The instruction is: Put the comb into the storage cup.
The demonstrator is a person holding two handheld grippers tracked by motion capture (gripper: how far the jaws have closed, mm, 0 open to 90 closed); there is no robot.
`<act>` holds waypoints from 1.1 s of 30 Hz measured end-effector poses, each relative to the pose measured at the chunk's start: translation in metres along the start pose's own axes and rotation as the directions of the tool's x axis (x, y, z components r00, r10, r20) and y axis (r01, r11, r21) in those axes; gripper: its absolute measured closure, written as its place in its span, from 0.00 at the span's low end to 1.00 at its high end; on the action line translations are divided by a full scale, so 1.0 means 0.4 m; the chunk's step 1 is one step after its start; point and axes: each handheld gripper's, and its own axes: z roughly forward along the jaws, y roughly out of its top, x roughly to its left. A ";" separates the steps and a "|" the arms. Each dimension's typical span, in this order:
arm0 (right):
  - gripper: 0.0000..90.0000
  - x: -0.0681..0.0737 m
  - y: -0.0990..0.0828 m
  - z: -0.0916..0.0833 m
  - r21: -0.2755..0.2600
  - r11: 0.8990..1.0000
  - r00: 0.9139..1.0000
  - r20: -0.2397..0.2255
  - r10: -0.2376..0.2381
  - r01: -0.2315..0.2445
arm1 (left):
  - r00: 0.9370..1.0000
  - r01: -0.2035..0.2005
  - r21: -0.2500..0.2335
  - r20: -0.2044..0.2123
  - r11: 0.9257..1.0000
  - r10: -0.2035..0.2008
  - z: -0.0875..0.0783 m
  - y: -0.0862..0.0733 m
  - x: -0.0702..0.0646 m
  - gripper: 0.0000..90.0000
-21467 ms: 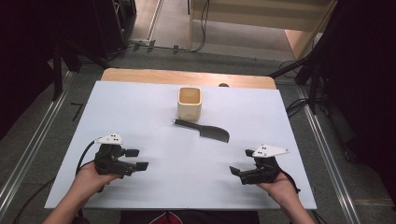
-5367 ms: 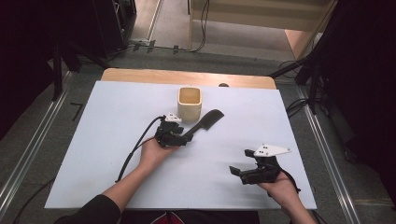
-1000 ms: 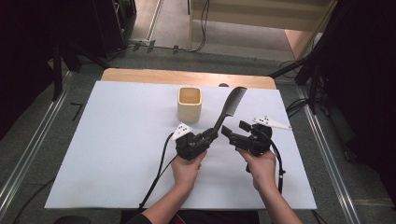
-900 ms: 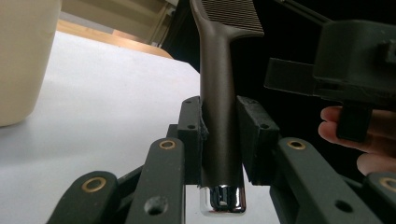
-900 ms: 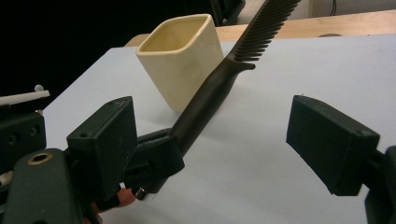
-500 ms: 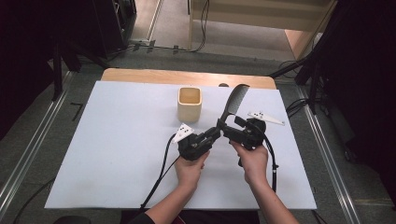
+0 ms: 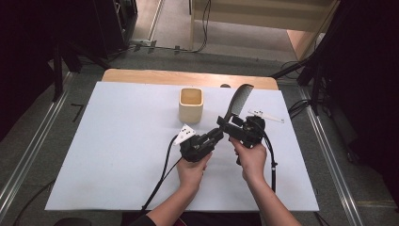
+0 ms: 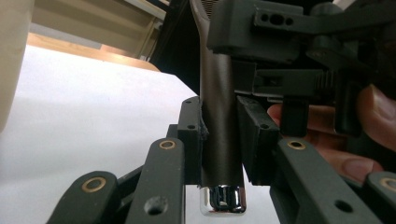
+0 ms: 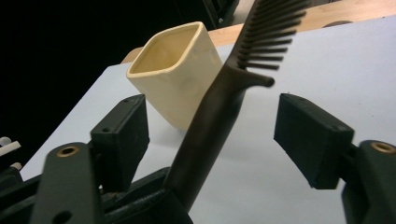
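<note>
- Long black plastic comb (image 7: pixel 236 101) is up off the white worktop (image 7: pixel 117 155), slanting up and away from the person, teeth end high near the far edge.
- Left tongs (image 7: pixel 212 137) are clamped on the comb's round handle; the left gripper view shows both pads tight on the shaft (image 8: pixel 219 116), chrome end cap poking out below.
- Right tongs (image 7: pixel 229 123) have come in beside the left ones since a second ago, when they sat a little apart to the right; now they straddle the handle just above the left grip.
- Right jaws have just been closing, the comb handle (image 9: pixel 210 130) between them; in the right gripper view the pads are apart with a gap on each side, no contact yet.
- Cream square ceramic cup (image 7: pixel 191 104) stands upright on the worktop just left of the comb, apart from it and empty as far as I can see.
- Reads as a hand-over: comb passing from left tongs to right, likely for dropping into the cup.
- Next needs the right pads to seat on the handle before the left lets go; early release risks a drop.
</note>
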 end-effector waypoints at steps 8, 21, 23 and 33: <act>0.41 -0.007 0.020 0.007 0.029 0.999 0.999 -0.007 0.034 -0.034 | 1.000 0.003 0.001 0.014 1.000 -0.003 0.002 -0.003 0.002 0.81; 0.71 -0.011 0.027 0.002 0.072 0.992 0.995 0.007 0.101 -0.102 | 1.000 -0.012 0.000 0.028 1.000 0.012 0.001 -0.012 -0.006 0.81; 0.72 -0.012 0.028 0.001 0.072 0.991 0.994 0.001 0.112 -0.112 | 0.999 -0.014 -0.001 0.029 1.000 0.014 0.000 -0.012 -0.006 0.81; 0.74 -0.018 0.030 -0.001 0.084 0.986 0.989 -0.016 0.148 -0.146 | 0.999 -0.007 0.001 0.037 1.000 0.007 0.001 -0.013 -0.005 0.81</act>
